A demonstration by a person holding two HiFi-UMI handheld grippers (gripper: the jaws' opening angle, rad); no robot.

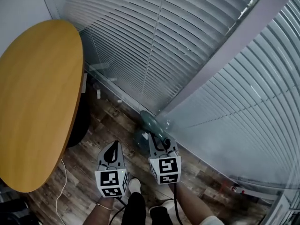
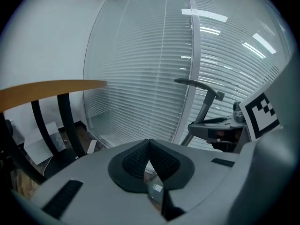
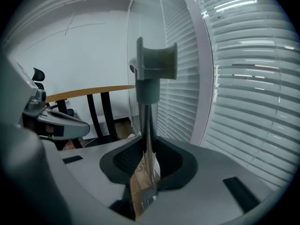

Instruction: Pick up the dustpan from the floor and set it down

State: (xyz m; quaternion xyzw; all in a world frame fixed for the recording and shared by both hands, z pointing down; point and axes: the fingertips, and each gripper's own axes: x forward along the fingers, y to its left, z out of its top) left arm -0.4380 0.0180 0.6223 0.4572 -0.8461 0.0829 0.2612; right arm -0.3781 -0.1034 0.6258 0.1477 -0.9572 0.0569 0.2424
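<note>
White slatted blinds point(image 1: 187, 41) and an orange oval table point(image 1: 37, 102) frame the wood-plank floor point(image 1: 93, 144), where the grey-green dustpan point(image 1: 149, 125) hangs low in the window corner. The right gripper point(image 3: 149, 165) clamps its upright handle point(image 3: 148, 116); the left gripper point(image 2: 150, 158) is closed on nothing. Pick-up looks done, though floor contact is unclear; release remains.

One dustpan, two grippers, one table
One dustpan point(image 1: 149, 125) by the floor's far corner; two grippers, the left gripper point(image 1: 113, 146) and the right gripper point(image 1: 158, 142), with one marker cube point(image 1: 111, 182) each; one round wooden table point(image 1: 37, 102) over the floor's left edge; two banks of blinds point(image 1: 140, 41); one white cable point(image 1: 60, 191).
</note>
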